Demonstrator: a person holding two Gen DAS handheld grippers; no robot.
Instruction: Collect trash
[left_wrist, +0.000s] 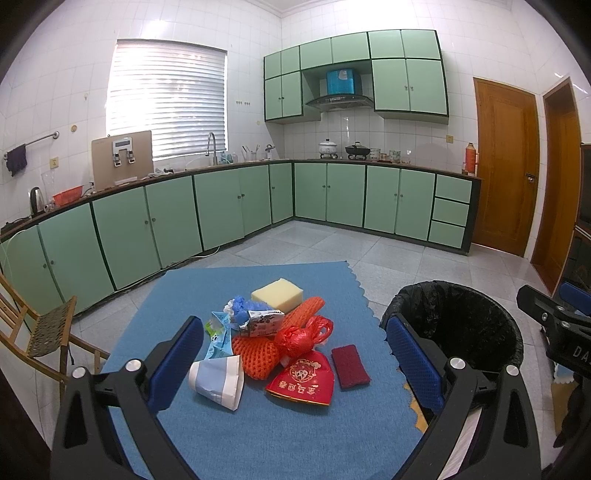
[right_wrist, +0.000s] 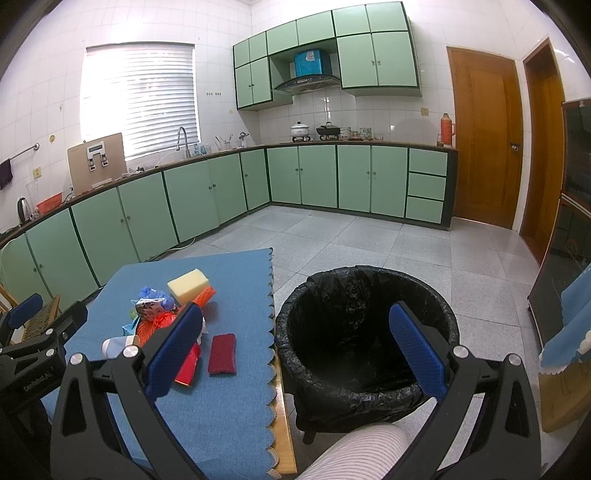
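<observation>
A pile of trash lies on the blue mat (left_wrist: 258, 435): a crushed paper cup (left_wrist: 218, 380), orange foam nets (left_wrist: 258, 356), a red plastic bag (left_wrist: 301, 338), a red packet (left_wrist: 304, 380), a dark red pad (left_wrist: 349, 366), a yellow sponge (left_wrist: 277, 293) and a crumpled carton (left_wrist: 260, 322). My left gripper (left_wrist: 295, 373) is open above the pile, empty. My right gripper (right_wrist: 295, 354) is open and empty, over the near rim of the black-lined bin (right_wrist: 365, 332). The dark red pad (right_wrist: 222, 353) and sponge (right_wrist: 191, 283) also show in the right wrist view.
The bin (left_wrist: 458, 325) stands on the floor right of the table. A wooden chair (left_wrist: 40, 332) stands at the left. Green kitchen cabinets (left_wrist: 221, 206) line the far walls. A striped sleeve (right_wrist: 354, 454) shows at the bottom of the right wrist view.
</observation>
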